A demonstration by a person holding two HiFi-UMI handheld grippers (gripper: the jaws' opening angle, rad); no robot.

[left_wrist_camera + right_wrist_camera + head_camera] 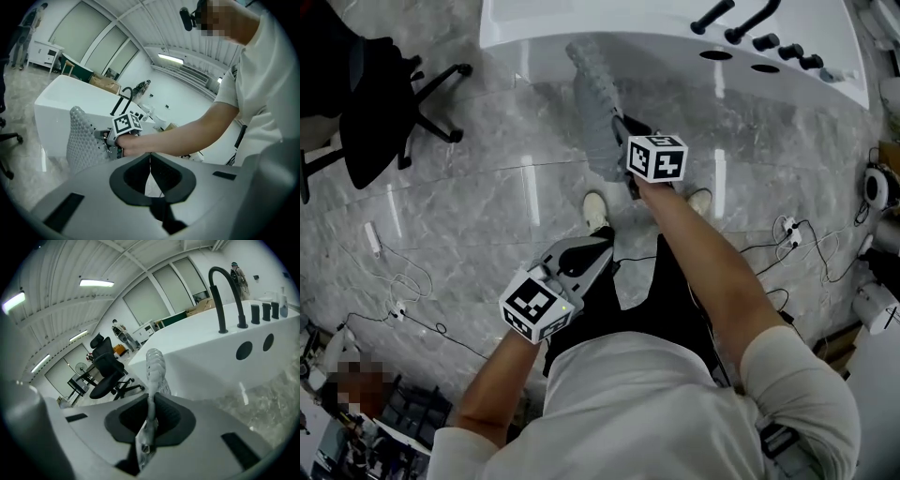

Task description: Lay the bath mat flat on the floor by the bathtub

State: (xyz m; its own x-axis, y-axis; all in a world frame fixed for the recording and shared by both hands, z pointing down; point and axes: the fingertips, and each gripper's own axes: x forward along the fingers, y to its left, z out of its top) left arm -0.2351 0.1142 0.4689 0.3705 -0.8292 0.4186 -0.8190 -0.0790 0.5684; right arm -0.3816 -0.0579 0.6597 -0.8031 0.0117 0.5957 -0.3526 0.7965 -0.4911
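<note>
Right hand-held gripper (pixel 619 124) pinches the bath mat (pixel 596 98), hanging beside the bathtub (pixel 609 28); left hand-held gripper (pixel 598 246) is closed on nothing; laying it flat on the floor (pixel 487 197) is not yet done.

Grey two-jaw left gripper (pixel 600 244) drawn back close to the body, jaws pressed together with nothing between, bare right arm (pixel 705 267) stretched forward, matching right gripper (pixel 620 123) pinching grey studded bath mat (pixel 594 98)

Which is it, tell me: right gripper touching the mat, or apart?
Touching. The right gripper view shows the right gripper clamped on the mat, its edge pinched between the shut jaws.
</note>
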